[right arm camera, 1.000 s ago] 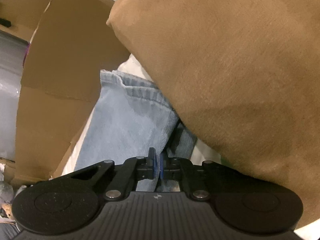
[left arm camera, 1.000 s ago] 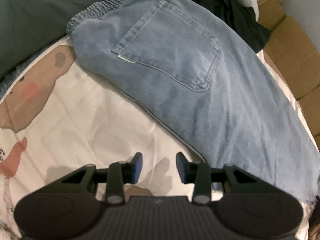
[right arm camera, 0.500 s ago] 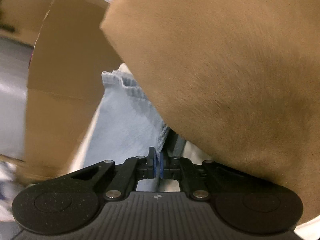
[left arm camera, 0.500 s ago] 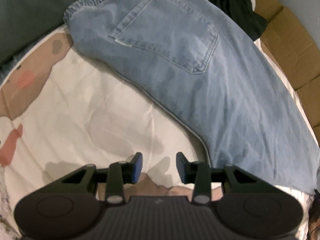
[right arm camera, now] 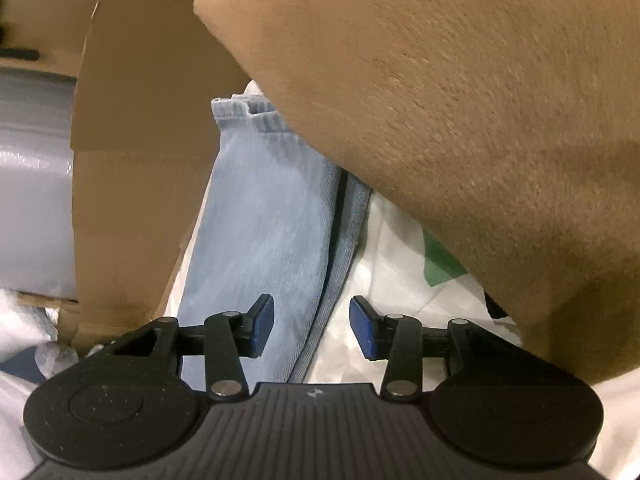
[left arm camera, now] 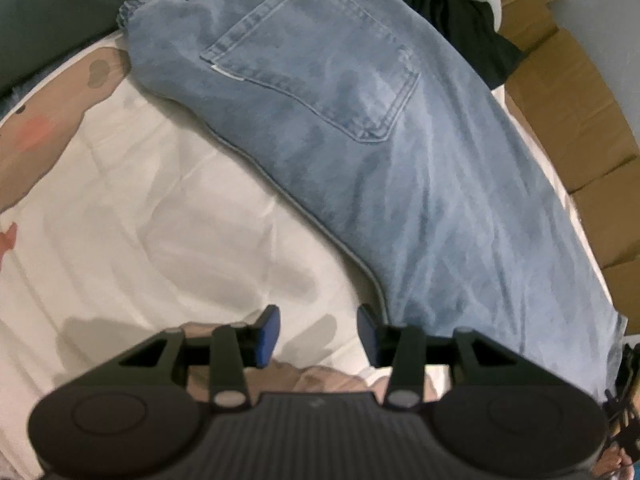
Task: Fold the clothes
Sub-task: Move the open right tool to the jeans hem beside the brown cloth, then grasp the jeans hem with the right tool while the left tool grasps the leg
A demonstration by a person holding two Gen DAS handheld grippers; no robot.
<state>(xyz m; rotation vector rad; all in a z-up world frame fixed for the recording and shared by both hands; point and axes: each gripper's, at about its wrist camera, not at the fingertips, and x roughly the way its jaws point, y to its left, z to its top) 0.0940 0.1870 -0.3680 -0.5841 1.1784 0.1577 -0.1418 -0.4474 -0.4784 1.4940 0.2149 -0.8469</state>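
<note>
Light blue jeans [left arm camera: 392, 152] lie folded lengthwise on a white printed bedsheet [left arm camera: 160, 232], elastic waistband at top left, back pocket facing up. My left gripper [left arm camera: 318, 334] hovers over the sheet beside the jeans' lower edge; its jaws are opening and nothing is between them. In the right wrist view the jeans' leg end [right arm camera: 264, 216] with its hem lies ahead. My right gripper [right arm camera: 312, 326] is just above it, jaws opening, with the leg's seam edge lying under the gap and the blue pads clear of it.
A large brown cushion [right arm camera: 460, 120] overhangs the leg end on the right. Cardboard boxes [right arm camera: 132, 152] line the bed's far side, also cardboard boxes [left arm camera: 568, 128]. Dark clothing [left arm camera: 460, 28] and a grey blanket [left arm camera: 52, 20] lie beyond the waistband.
The right gripper went from shut on the jeans' leg fabric to open, letting it drop onto the bed. The left gripper's jaws widened slightly and its view tilted a little.
</note>
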